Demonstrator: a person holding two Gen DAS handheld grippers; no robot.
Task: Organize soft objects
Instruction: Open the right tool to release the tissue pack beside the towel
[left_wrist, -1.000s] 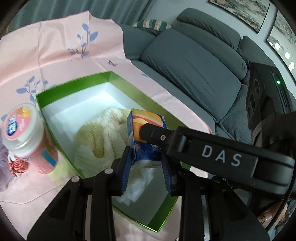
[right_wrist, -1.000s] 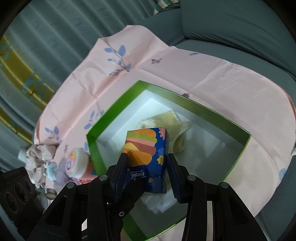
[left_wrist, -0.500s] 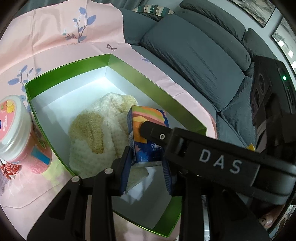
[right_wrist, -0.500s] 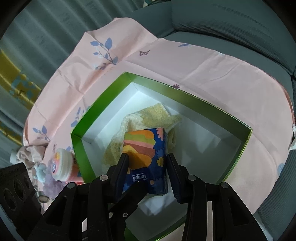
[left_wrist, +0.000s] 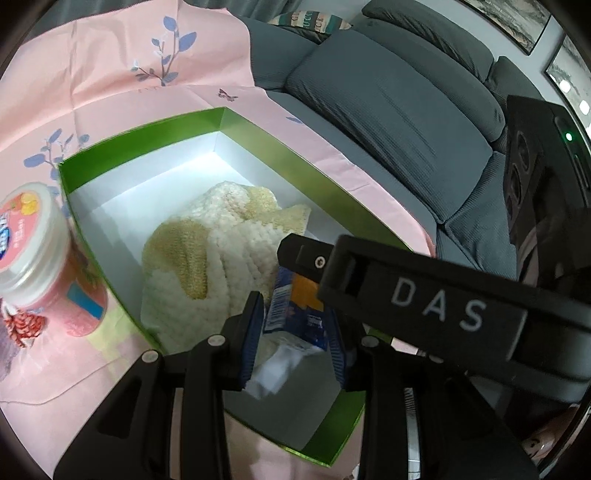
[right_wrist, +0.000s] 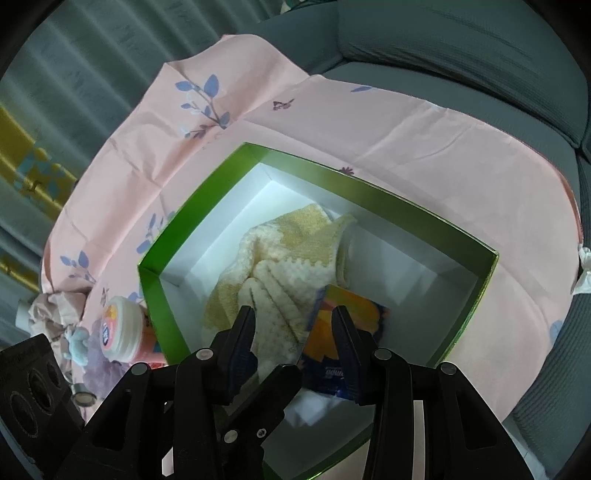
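Grey sofa (left_wrist: 388, 110) takes up most of the background, with a pink leaf-print cloth (left_wrist: 110, 74) spread up against it. On the cloth sits an open green box (left_wrist: 258, 125), white inside. A cream and yellow knit towel (left_wrist: 207, 258) is bunched up in the box, and the tissue pack (left_wrist: 295, 314) is down in there too, tilted, right beside the towel. A pink jar (left_wrist: 33, 236) stands just outside the box wall. The left claw (left_wrist: 295, 314) has the pack between its fingers, but honestly I can't tell if it's actually pinching it. The right claw (right_wrist: 292, 314) is spread, with the pack lying off behind one finger, not gripped.
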